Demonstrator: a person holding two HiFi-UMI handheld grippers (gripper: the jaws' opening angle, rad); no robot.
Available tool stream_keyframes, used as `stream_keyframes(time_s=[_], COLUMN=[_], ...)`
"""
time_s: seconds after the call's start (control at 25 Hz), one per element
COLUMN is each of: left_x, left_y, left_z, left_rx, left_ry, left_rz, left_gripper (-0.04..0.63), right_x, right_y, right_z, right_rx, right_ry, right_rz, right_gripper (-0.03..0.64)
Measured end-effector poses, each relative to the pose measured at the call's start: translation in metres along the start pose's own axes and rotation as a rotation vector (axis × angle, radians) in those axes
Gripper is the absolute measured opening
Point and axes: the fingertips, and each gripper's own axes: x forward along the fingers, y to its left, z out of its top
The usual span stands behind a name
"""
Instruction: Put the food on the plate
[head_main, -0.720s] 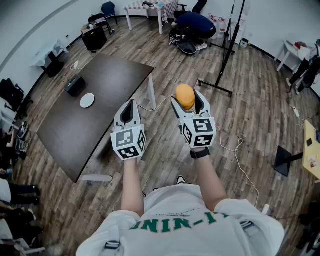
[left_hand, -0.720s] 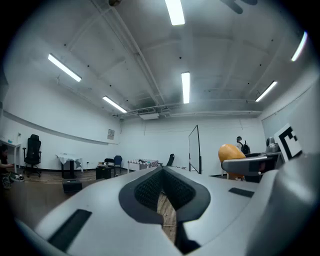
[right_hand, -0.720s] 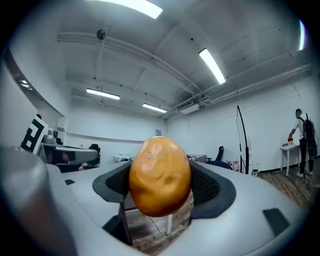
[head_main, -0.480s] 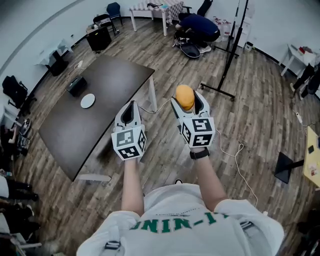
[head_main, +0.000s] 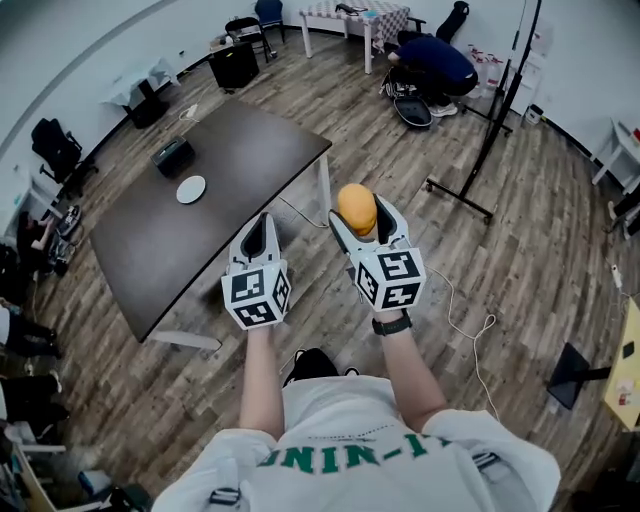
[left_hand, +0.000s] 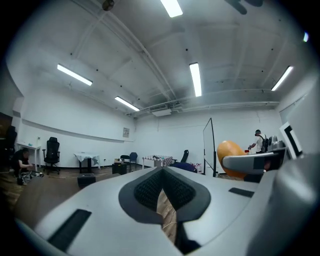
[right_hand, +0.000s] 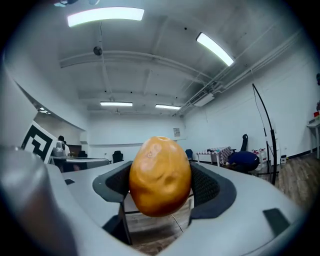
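My right gripper (head_main: 358, 222) is shut on an orange-brown, potato-shaped piece of food (head_main: 357, 209), held up in the air right of the table; the food (right_hand: 160, 176) fills the gap between its dark pads. My left gripper (head_main: 258, 237) hangs beside it over the table's near corner, jaws closed together with nothing in them (left_hand: 162, 192). The same food (left_hand: 230, 155) shows at the right of the left gripper view. A small white plate (head_main: 191, 188) lies on the dark table (head_main: 200, 235), far left of both grippers.
A black box (head_main: 174, 156) sits on the table behind the plate. A black stand (head_main: 490, 140) with floor legs rises to the right, and a cable (head_main: 460, 320) trails across the wood floor. A person in blue (head_main: 435, 60) crouches at the back, near chairs and a checkered table.
The view has shifted: table and plate now sit closer and more to the right. Both grippers keep their poses, the right still holding the food.
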Motion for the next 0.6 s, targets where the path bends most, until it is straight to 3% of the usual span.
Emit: stream_keyframes(time_s=[0.28,0.6], left_x=[0.029,0.096], left_y=[0.042,0.129], left_z=[-0.012,-0.016], left_rx=[0.066,0.051], left_ry=[0.022,0.016], left_rz=[0.107,0.166], left_gripper=[0.011,0.011], right_x=[0.059,0.165], right_y=[0.017,0.048], right_z=[-0.030,-0.035], right_rx=[0.023,-0.008], right_ry=[0.065,0.086], right_rz=[0.081,0.155], right_gripper=[0.353,0.353])
